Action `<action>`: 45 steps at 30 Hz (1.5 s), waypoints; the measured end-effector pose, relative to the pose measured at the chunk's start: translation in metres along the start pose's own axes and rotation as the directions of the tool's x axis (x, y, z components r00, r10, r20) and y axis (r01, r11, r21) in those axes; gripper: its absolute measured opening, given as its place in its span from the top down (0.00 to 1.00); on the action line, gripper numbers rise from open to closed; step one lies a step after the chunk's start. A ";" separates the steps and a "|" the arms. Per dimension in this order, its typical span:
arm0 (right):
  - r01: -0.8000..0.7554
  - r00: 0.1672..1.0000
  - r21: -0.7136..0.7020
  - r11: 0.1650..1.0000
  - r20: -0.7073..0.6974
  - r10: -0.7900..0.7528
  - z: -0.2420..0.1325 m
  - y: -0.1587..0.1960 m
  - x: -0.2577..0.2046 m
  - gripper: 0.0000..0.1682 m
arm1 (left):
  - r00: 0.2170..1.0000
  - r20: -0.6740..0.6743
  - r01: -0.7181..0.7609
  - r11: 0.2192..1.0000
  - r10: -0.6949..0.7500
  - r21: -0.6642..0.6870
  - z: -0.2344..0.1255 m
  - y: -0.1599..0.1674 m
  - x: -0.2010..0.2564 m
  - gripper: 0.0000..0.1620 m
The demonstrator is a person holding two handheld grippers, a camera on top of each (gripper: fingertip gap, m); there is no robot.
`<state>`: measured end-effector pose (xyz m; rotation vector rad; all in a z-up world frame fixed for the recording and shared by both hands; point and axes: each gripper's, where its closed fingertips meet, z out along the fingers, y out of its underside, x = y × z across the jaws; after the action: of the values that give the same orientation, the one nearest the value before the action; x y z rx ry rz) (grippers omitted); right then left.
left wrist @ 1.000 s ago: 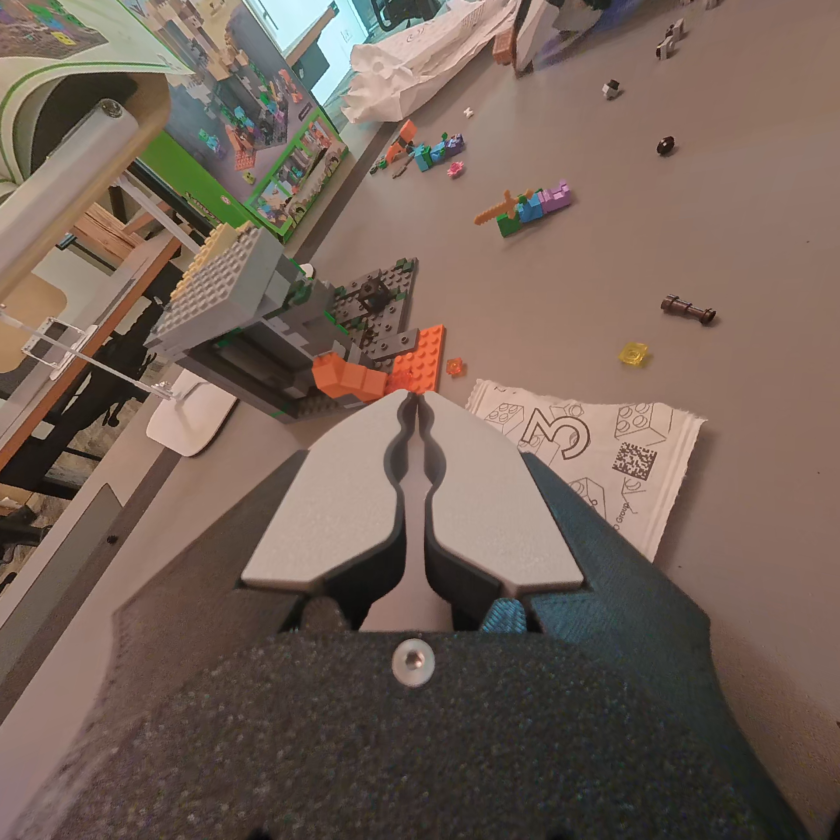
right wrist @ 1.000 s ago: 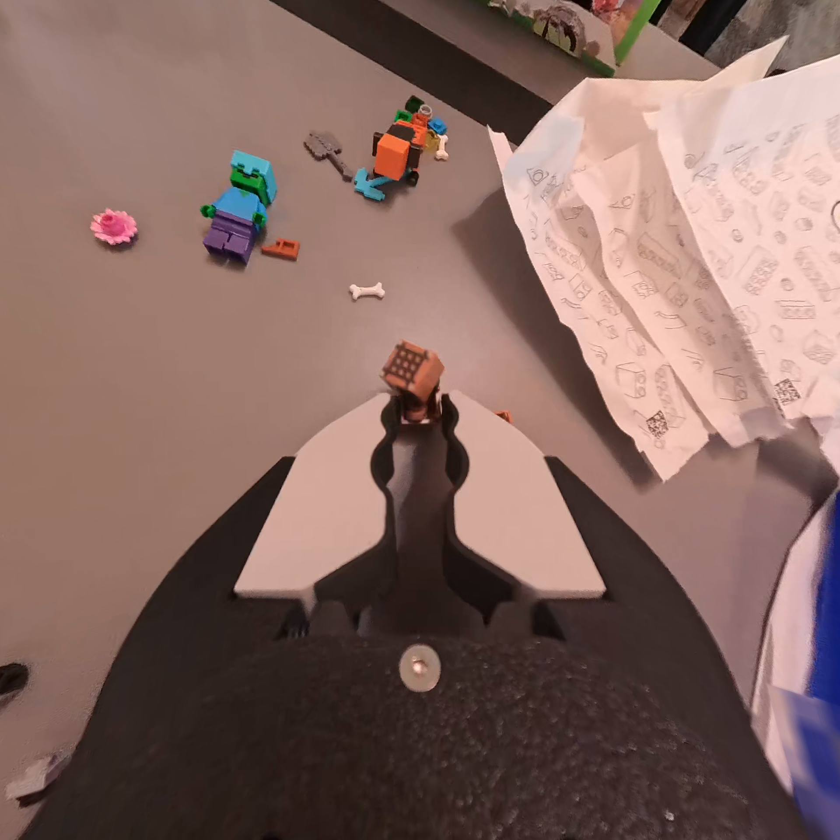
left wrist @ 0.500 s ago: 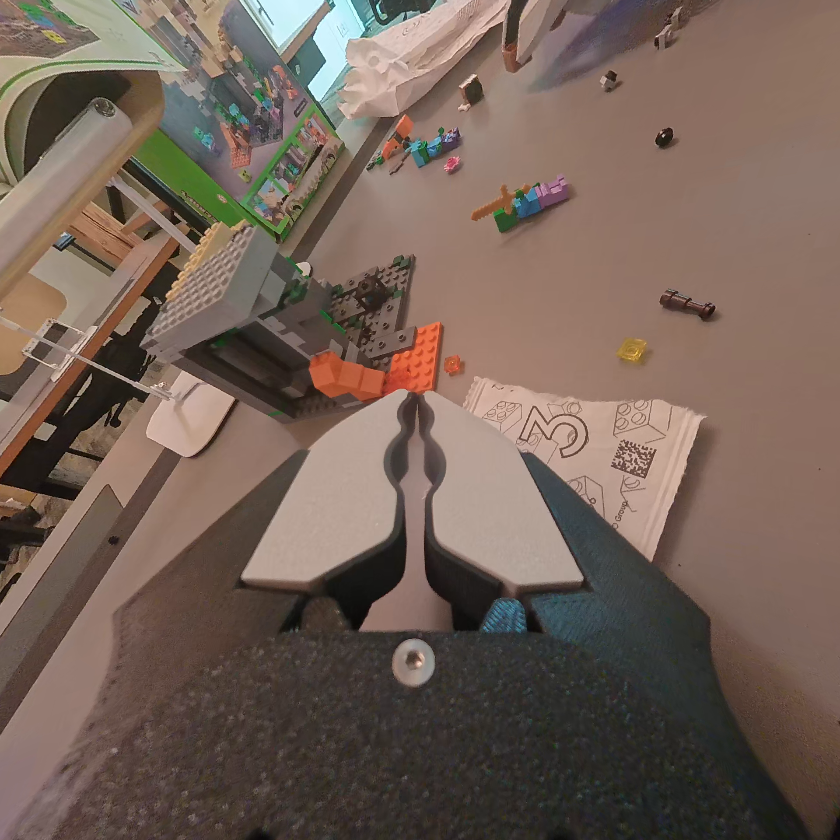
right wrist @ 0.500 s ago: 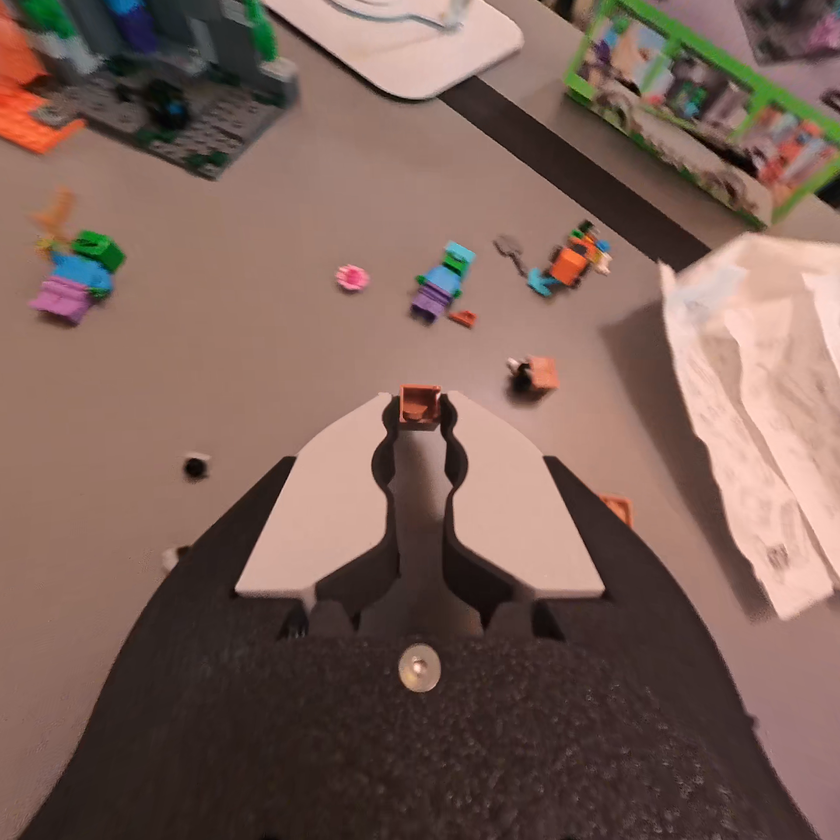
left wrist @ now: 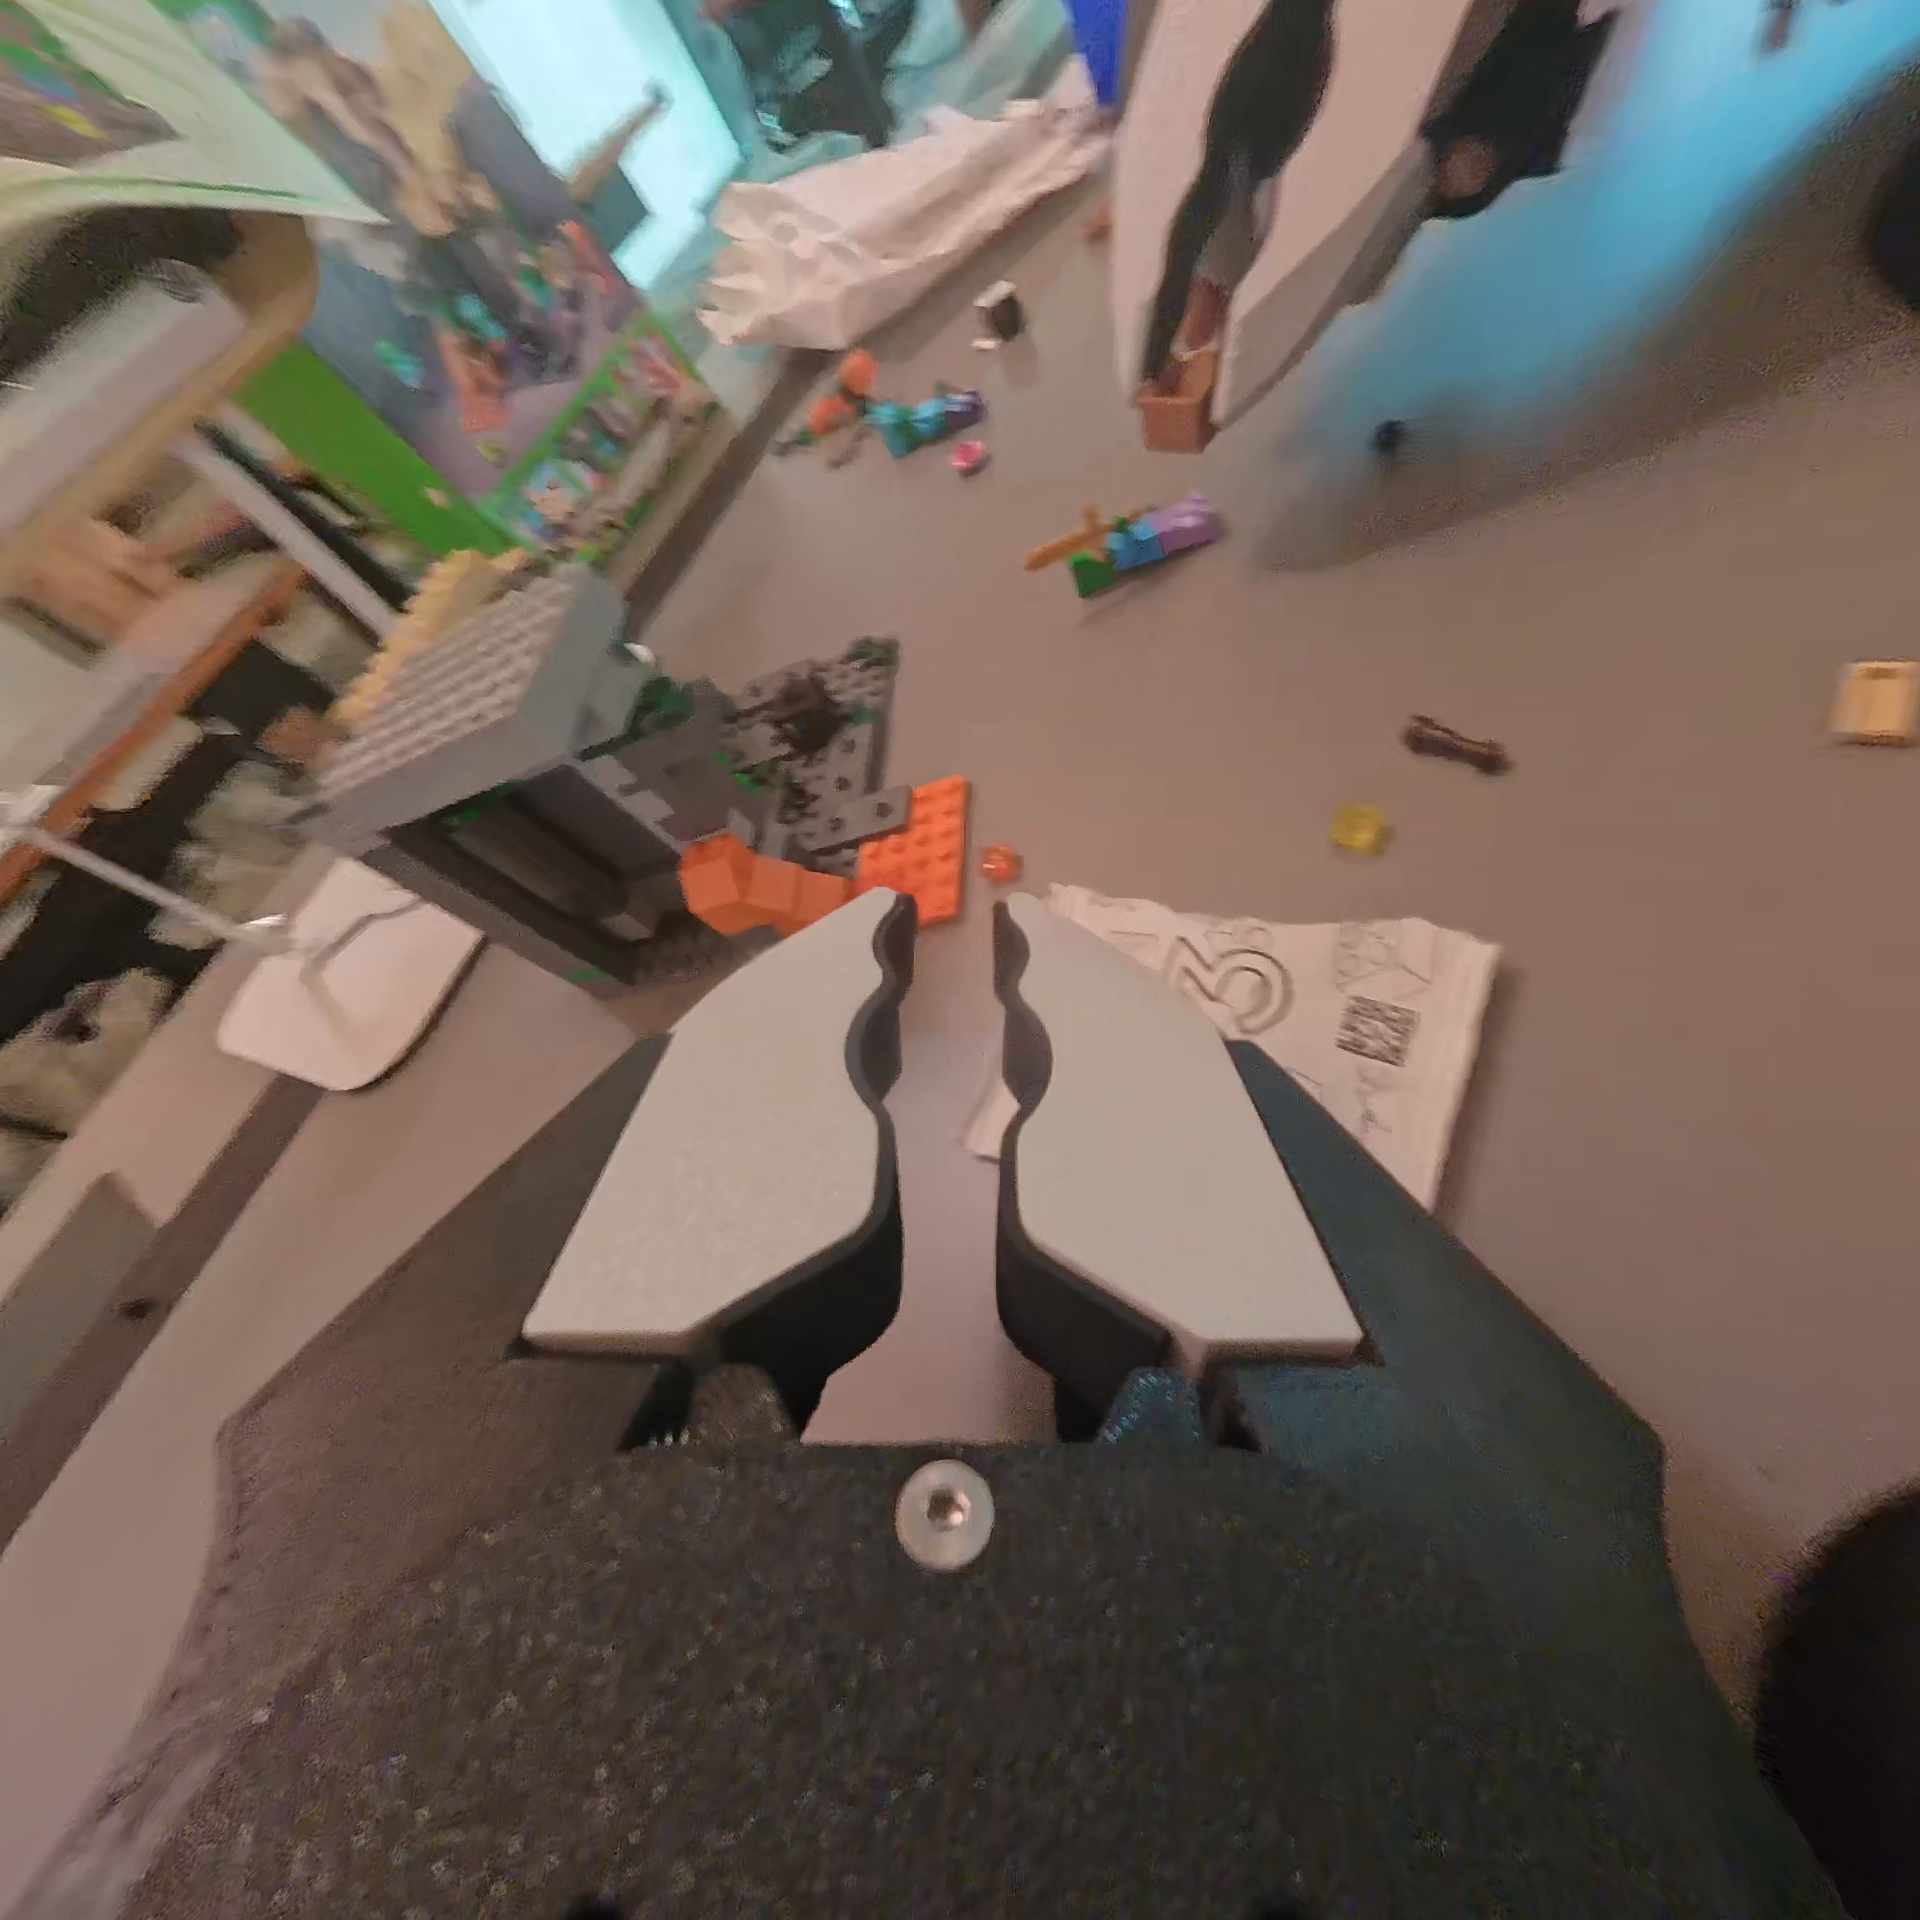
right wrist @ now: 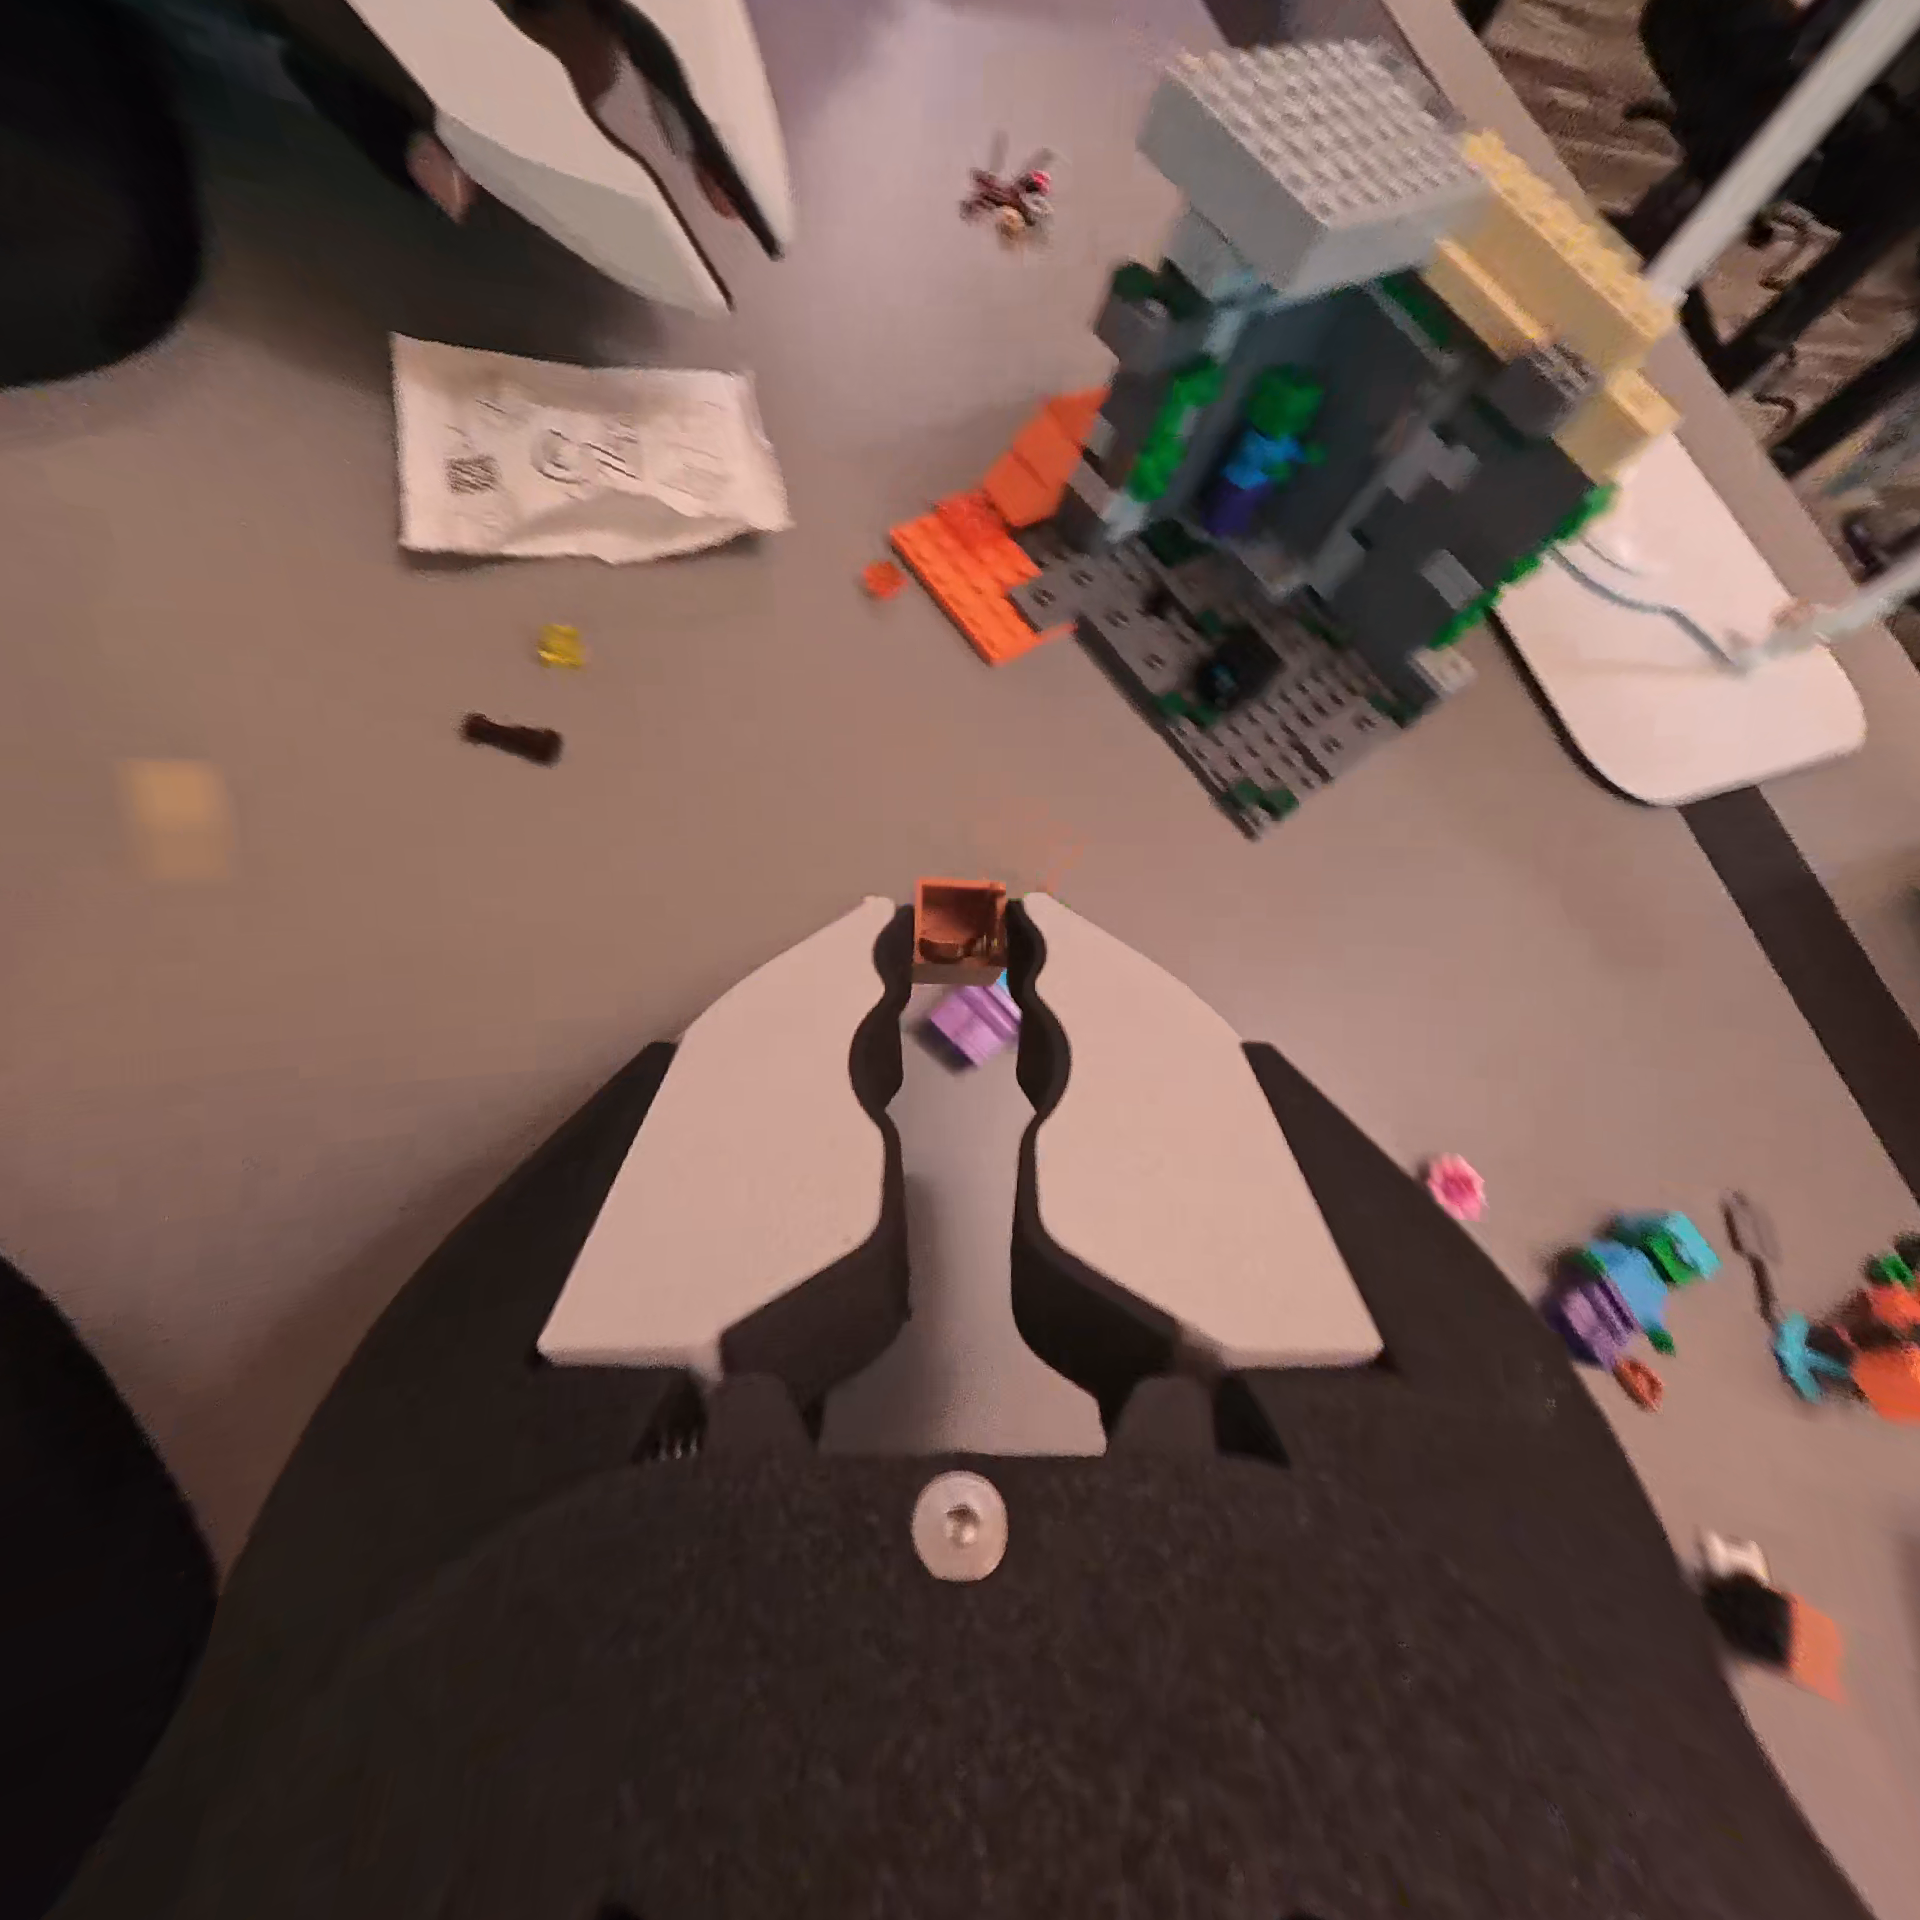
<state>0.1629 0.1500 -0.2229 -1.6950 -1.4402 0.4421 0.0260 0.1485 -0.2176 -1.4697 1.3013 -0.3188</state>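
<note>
The right hand-held gripper pinches a small brown plastic brick above the grey worktop; the left hand-held gripper, jaws parted and empty, hovers just before the grey-and-orange toy-brick building.

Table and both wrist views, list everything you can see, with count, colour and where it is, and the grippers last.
brick build: one, grey, green and tan, far right of table
orange plate: one, at the build's near corner
paper bag: one, white, printed, left of the build
yellow piece: one, small, in front of the bag
dark rod: one, near the yellow piece
figure: one, green, blue and purple, lying mid-table
pink flower: one, right side
box: one, green-edged, table's far edge
brown brick: one, between the right fingers
left gripper: fingers apart, empty, near the orange plate
right gripper: shut on the brown brick
</note>
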 end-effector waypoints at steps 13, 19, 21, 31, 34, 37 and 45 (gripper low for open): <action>-0.005 0.996 0.020 1.000 0.089 0.003 0.018 -0.018 -0.028 0.90 | 0.876 -0.433 0.008 0.905 -0.211 -0.425 -0.005 0.032 0.053 0.31; -0.021 0.994 0.024 0.999 0.112 0.018 0.018 -0.017 -0.033 0.90 | 0.831 -0.514 -0.066 0.879 -0.214 -0.473 -0.003 0.033 0.065 0.37; -0.024 0.992 0.028 0.999 0.124 0.020 0.019 -0.018 -0.035 0.90 | 0.826 -0.521 -0.056 0.888 -0.216 -0.457 -0.003 0.030 0.067 0.44; -0.029 0.983 0.101 0.994 0.186 0.010 0.017 -0.043 -0.053 0.90 | 0.890 -0.409 0.106 0.965 -0.199 -0.240 -0.011 0.009 0.054 0.65; -0.033 0.978 0.134 0.990 0.211 0.004 0.018 -0.057 -0.058 0.90 | 0.887 -0.403 0.134 0.961 -0.225 -0.243 -0.013 0.014 0.058 0.62; -0.022 0.971 0.144 0.989 0.240 -0.013 0.023 -0.069 -0.067 0.90 | 0.881 -0.410 0.162 0.965 -0.236 -0.207 -0.014 0.010 0.060 0.64; 0.004 0.950 0.116 0.993 0.310 -0.040 0.042 -0.075 -0.088 0.90 | 0.844 -0.463 0.267 0.961 -0.271 -0.075 -0.020 -0.011 0.061 0.68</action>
<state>0.0608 0.0820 -0.2115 -1.5648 -1.6222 0.7948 0.0389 0.0854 -0.2278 -1.6463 1.4684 -0.9064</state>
